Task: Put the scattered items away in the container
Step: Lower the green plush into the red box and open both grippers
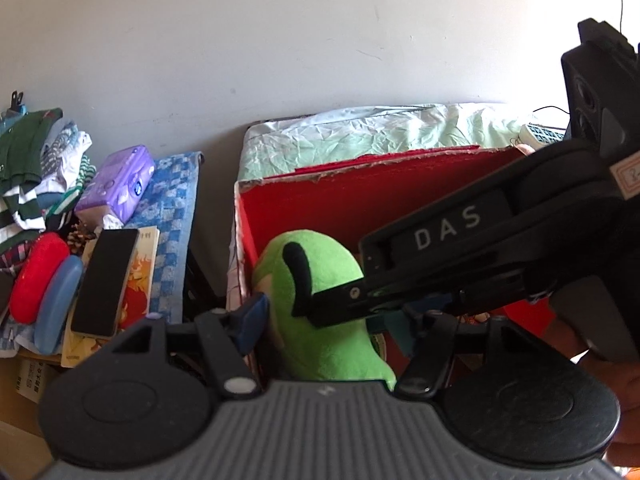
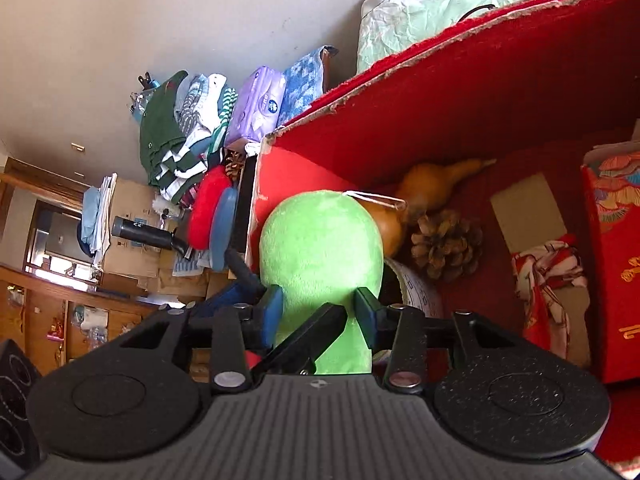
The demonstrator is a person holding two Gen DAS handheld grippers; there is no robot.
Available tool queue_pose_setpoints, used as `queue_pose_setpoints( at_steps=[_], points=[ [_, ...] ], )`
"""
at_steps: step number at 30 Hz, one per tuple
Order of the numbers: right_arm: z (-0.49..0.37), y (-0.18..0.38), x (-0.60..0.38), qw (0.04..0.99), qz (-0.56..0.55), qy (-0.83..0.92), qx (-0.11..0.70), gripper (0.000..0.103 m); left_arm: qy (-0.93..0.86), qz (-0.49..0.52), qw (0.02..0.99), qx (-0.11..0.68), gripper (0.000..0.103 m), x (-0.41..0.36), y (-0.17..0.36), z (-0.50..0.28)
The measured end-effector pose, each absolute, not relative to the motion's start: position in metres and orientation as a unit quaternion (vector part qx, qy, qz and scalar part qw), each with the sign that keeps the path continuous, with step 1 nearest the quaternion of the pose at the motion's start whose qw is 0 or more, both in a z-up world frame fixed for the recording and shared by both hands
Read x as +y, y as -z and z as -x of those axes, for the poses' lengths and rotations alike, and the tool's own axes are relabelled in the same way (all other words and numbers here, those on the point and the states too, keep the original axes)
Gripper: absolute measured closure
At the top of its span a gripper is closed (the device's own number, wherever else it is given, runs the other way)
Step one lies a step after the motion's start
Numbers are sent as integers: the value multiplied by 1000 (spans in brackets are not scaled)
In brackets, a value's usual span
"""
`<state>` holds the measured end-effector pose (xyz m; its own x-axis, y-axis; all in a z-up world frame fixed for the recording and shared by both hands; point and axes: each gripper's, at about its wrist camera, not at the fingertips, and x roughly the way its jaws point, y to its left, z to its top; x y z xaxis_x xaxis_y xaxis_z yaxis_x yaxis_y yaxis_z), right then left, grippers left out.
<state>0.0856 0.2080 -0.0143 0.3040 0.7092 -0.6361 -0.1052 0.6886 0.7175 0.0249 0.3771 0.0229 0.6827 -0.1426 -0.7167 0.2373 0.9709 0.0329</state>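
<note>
Between the right gripper's (image 2: 318,312) blue pads, the green plush (image 2: 320,248) is clamped at its sides, inside the red box (image 2: 480,92) against its left wall. The left gripper (image 1: 320,320) straddles the same plush with fingers apart; whether it grips is unclear. Deeper in the box lie a pinecone (image 2: 446,246) and a gourd (image 2: 432,184). Left of the box sits a clothes pile (image 1: 36,168).

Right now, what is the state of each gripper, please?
Left gripper: open, its blue pads on either side of the green plush toy, apparently not squeezing it.
Right gripper: shut on the green plush toy, over the red box.
</note>
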Motion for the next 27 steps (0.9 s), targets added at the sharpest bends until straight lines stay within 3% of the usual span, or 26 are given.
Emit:
queue_pose_setpoints(
  at_steps=[13,24,26,27],
  points=[
    [-82,11,196,735,-328,-284,521,61,83,-68,918,383,34,370,-31,-18],
    [-68,-26,167,816,-271,-233,455,61,82,-68,923,370,33,350,-50,-16],
    [-62,-28,161,832,-252,-209,447,61,72,-65,921,378,28,344,-52,-20],
    [-60,-30,158,841,-240,-194,445,61,67,-64,920,380,19,342,-53,-21]
  ],
)
